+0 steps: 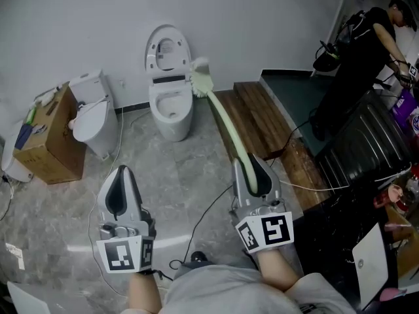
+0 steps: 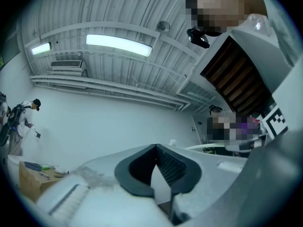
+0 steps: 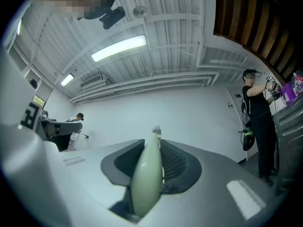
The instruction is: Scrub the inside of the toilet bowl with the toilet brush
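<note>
A white toilet (image 1: 171,107) stands against the far wall with its lid (image 1: 167,51) raised and its bowl open. My right gripper (image 1: 253,167) (image 3: 154,161) is shut on the pale green handle of the toilet brush (image 1: 226,123) (image 3: 146,174). The brush slants forward and up. Its whitish bristle head (image 1: 201,80) hangs in the air by the right side of the toilet's rim, outside the bowl. My left gripper (image 1: 121,190) (image 2: 156,167) is held low at the left, shut, with nothing in it, well short of the toilet.
A second white toilet (image 1: 93,118) and a cardboard box (image 1: 47,136) stand at the left. A wooden step (image 1: 262,120) runs along the right. A person in black (image 1: 357,57) stands at the far right by cluttered shelves. Cables (image 1: 209,208) trail over the grey floor.
</note>
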`<state>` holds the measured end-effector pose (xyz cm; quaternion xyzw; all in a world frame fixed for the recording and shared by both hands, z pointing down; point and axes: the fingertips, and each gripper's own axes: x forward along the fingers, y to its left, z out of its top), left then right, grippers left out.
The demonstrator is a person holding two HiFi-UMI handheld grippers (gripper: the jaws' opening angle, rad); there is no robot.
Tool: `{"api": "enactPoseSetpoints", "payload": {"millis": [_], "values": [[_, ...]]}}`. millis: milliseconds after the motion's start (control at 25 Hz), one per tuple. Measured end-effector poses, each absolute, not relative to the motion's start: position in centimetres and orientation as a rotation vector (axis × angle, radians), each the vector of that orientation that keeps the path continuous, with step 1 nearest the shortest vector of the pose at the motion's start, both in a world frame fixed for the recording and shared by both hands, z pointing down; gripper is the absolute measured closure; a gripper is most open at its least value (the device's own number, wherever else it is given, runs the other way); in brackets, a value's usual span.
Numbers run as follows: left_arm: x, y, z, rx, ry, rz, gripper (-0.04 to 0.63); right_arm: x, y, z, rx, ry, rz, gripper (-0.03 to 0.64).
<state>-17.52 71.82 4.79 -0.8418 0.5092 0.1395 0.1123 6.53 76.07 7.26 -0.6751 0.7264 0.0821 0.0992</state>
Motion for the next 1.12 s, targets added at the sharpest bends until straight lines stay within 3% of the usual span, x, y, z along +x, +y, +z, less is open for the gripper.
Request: {"api": "enactPoseSetpoints", "payload": {"millis": [480,1120], "values": [[-17.8,66.0,6.6,-2.508,1.516,0.416,0.592,6.2,70.2,9.4,-2.018,2.169,0.205,0.514],[-14.7,50.1,5.7,-2.454,1.583,0.420,0.592,10.0,53.0,8.2,-1.947,2.213,0.216,0.514]]}}
